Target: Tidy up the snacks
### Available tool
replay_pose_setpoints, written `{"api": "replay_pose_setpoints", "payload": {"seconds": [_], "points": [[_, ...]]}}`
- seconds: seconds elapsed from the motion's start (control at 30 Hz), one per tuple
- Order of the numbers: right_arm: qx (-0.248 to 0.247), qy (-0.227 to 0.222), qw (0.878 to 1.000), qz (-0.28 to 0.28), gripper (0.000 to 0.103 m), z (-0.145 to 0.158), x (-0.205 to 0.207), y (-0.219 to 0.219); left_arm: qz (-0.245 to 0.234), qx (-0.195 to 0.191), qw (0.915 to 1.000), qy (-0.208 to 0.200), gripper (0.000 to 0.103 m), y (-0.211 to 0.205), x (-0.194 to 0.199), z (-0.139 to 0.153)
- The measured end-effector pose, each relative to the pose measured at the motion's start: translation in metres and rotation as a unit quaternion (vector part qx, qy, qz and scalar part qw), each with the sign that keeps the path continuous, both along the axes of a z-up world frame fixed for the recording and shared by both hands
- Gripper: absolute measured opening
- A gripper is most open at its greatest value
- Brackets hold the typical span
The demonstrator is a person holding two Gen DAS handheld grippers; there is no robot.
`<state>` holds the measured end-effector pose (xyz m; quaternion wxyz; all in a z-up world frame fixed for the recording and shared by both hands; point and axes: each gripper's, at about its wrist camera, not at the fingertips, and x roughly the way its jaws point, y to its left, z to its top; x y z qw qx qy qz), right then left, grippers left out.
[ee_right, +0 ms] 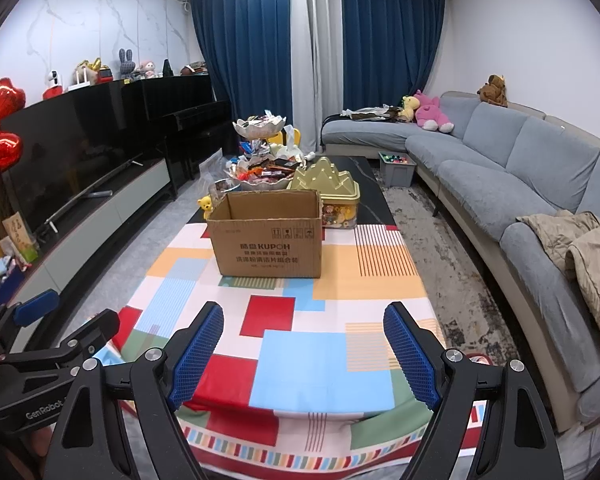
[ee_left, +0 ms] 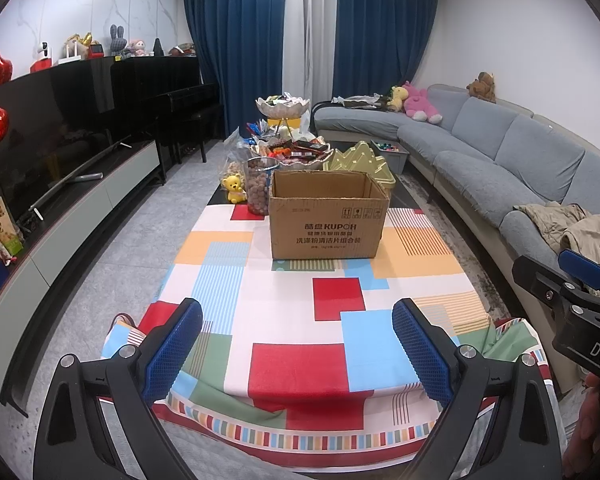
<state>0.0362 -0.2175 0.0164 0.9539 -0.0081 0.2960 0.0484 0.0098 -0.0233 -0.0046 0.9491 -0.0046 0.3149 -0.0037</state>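
Both tongs are held level and side by side at the near end of the worktop (ee_left: 300, 312), pointing down its length: the left tongs (ee_left: 298, 354) gape wide with nothing between their blue pads, and the right tongs (ee_right: 304, 356) gape the same, equally bare. Ahead of them an open-topped cardboard box (ee_left: 328, 220) stands on the patchwork cloth (ee_right: 328, 376). Just behind the box sit the snacks (ee_left: 296, 150) heaped in 2 stacked scalloped bowls, with a jar of brown nuts (ee_left: 259, 190), a yellow bear toy (ee_left: 234, 188) and a gold tin (ee_right: 332, 196) close beside them.
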Motion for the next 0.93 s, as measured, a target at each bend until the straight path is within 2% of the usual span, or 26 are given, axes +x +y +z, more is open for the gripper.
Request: {"api": "replay_pose_setpoints", "payload": {"seconds": [0.77, 0.93], "points": [[0.001, 0.0, 1.0, 0.0, 0.083, -0.0015, 0.0004, -0.0022, 0.001, -0.003, 1.0, 0.002, 0.099, 0.0005, 0.0025, 0.0027], [0.001, 0.003, 1.0, -0.001, 0.083, -0.0022, 0.0014, -0.0015, 0.001, -0.001, 1.0, -0.009, 0.1, 0.0006, 0.0002, 0.0023]]}}
